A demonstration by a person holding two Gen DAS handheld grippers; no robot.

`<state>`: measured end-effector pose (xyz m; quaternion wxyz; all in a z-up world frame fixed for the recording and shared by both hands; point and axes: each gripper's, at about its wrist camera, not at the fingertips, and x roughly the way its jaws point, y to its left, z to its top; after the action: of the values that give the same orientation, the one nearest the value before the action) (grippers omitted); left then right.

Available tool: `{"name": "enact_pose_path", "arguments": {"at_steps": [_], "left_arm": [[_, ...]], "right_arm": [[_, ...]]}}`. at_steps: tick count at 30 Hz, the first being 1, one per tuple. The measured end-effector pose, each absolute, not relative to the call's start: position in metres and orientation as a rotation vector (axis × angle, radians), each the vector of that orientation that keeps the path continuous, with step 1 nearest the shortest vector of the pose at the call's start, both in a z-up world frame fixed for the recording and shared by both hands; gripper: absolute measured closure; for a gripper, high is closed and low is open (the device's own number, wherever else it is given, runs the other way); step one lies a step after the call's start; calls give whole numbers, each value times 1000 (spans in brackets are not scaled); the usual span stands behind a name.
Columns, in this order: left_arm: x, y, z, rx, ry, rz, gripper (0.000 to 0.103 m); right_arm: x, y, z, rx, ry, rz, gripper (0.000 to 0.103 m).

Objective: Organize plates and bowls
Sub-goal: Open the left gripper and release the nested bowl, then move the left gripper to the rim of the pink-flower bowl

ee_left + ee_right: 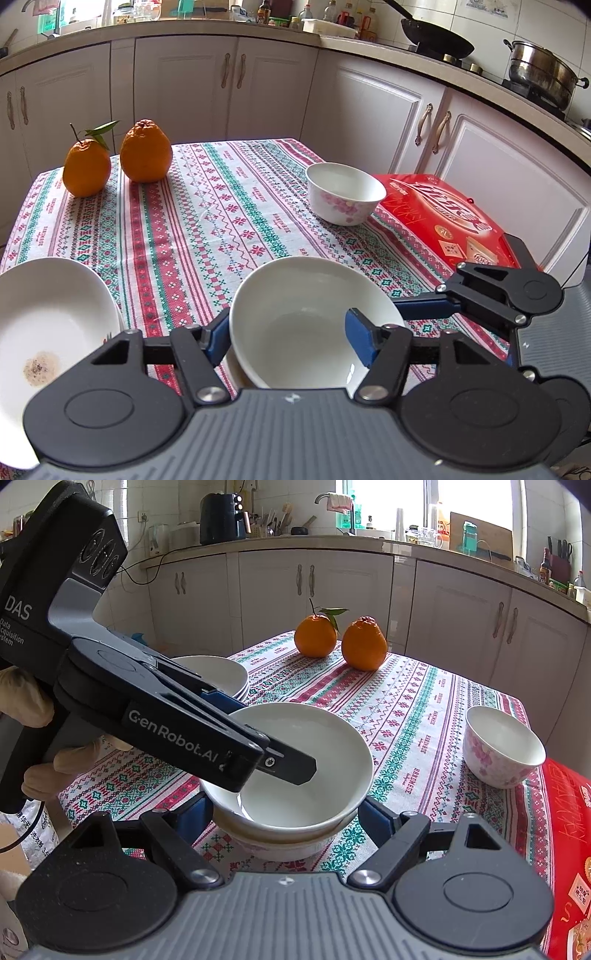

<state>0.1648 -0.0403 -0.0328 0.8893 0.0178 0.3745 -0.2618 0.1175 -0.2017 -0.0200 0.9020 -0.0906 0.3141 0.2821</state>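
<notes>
Left gripper (288,339) pinches the near rim of a white bowl (310,317), one finger inside and one outside, stacked on another bowl (280,843) on the striped tablecloth (207,221), while the right gripper (284,819) straddles that stack, spread wide.

I see a kitchen with cream cabinets (184,85) running under a beige countertop (295,544) that wraps round the far side of the room. Daylight pours in through a window (476,502) at the far right in the right wrist view, washing out the glass. White tiled walls (166,502) rise behind the counter. On the far right in the left wrist view a black wok (436,38) and a steel pot (541,72) sit on the stove. Near me a table carries a patterned red and green tablecloth (207,221)
</notes>
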Motion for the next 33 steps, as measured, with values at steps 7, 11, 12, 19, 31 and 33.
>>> {"name": "enact_pose_path", "arguments": {"at_steps": [7, 11, 12, 19, 31, 33], "left_arm": [[162, -40, -27, 63, 743, -531, 20], [161, -37, -19, 79, 722, -536, 18], [161, -37, -18, 87, 716, -532, 15], [157, -40, -5, 165, 684, -543, 8], [175, -80, 16, 303, 635, -639, 5], [182, -92, 17, 329, 636, -657, 5]], "right_arm": [[113, -203, -20, -187, 635, 574, 2], [110, -206, -13, -170, 605, 577, 1], [110, -207, -12, -168, 601, 573, 0], [107, -220, -8, -150, 593, 537, 0], [112, -274, -8, -94, 577, 385, 0], [118, -283, -10, -92, 581, 350, 0]]}}
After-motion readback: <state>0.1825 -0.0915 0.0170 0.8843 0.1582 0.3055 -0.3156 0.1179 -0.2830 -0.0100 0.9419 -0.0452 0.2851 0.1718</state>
